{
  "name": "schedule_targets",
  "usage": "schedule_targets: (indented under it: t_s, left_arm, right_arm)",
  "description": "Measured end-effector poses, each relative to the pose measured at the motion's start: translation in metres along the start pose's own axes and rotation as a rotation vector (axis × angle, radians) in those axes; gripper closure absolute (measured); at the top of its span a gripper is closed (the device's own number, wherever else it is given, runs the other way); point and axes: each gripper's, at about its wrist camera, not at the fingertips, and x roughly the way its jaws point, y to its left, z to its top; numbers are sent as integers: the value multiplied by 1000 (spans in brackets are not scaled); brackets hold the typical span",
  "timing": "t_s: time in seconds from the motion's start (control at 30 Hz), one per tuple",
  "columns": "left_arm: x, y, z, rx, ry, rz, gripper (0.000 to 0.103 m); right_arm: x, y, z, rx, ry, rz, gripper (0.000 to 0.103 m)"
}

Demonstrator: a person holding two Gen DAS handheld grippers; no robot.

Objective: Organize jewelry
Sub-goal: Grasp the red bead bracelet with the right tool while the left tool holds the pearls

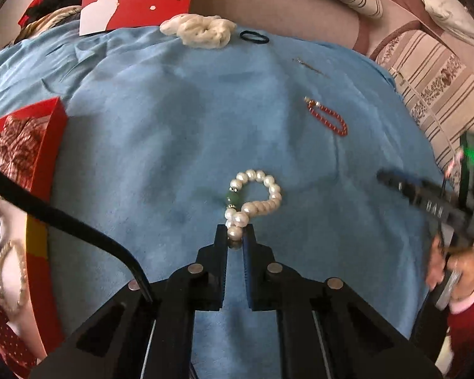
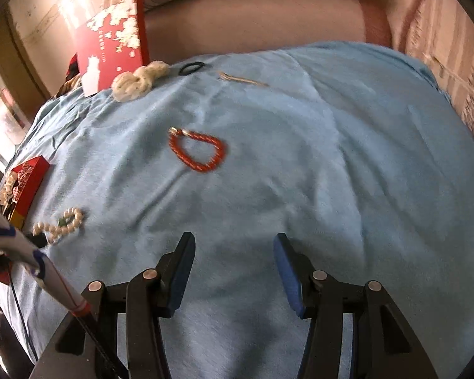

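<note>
So the left tool [image 1: 236,237] was pinched down on the tail end of the pearl bracelet [image 1: 256,197], with the rest of the strand, green bead included, lying in a loop on the blue cloth [image 1: 161,145] just ahead of it. The red box [image 1: 45,158] with jewelry already in it sat off to the left, so my guess was that's where the pearls were headed.

If I were doing this step, I'd lift straight up and slowly, since only a bead or two was caught between the fingers and round pearls love to squirt out. Let the loop hang free before swinging left, and clear the box wall before letting go.

The right tool [image 2: 233,252] was spread wide with nothing in it, hovering over bare cloth, well short of the red bead bracelet [image 2: 197,151].

Hard to tell: how firmly the pearls were actually gripped, since the fingers hid the contact. The box was cut off by the frame edge, so I couldn't see its free space. The right view was motion-blurred, and the thin pin-like thing [image 2: 241,79] at the far end was too small to identify.
</note>
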Motion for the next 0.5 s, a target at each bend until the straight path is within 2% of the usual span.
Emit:
schedule_targets:
  t_s: [0.17, 0.27, 0.5]
  left_arm:
    - [9, 2, -1, -11, -15, -37, 93]
    - [15, 1, 0, -10, -16, -54, 89]
    - [23, -5, 8, 16, -38, -68, 82]
  right_arm:
    - [17, 40, 33, -147, -18, -15, 47]
    - [36, 59, 51, -219, 3, -19, 47]
    - [79, 64, 65, -261, 78, -43, 49]
